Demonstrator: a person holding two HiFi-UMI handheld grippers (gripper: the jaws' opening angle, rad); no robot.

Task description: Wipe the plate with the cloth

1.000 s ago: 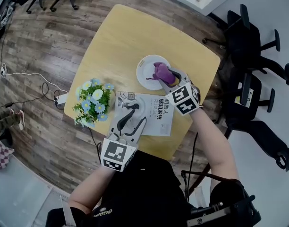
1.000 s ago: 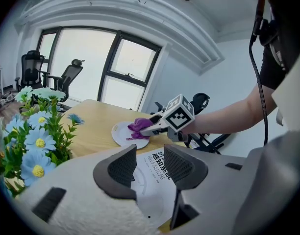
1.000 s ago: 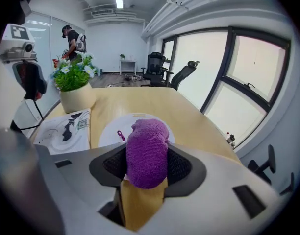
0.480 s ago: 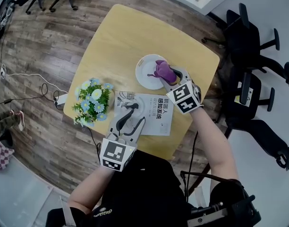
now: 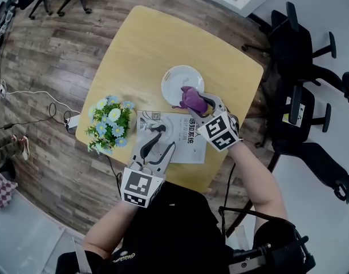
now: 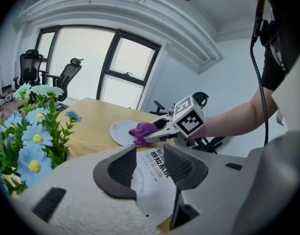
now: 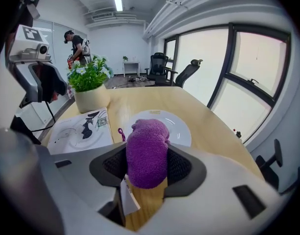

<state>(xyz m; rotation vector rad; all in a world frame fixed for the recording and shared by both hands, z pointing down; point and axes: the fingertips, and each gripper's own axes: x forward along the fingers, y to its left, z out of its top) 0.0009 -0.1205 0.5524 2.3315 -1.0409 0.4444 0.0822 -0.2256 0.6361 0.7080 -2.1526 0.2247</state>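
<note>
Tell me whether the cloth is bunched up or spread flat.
Bunched up: the cloth is a rounded wad pinched between the right gripper's jaws, at the plate's near edge.

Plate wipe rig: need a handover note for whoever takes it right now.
Right gripper: shut on the purple cloth, held at the near rim of the plate.
Left gripper: open, empty, hovering over the booklet.
Plate: white, on the table, just past the booklet; flowers to the left.
Done: cloth is gripped and brought to the plate. I can't tell whether it touches the plate.
Left: wipe the cloth across the plate surface.
</note>
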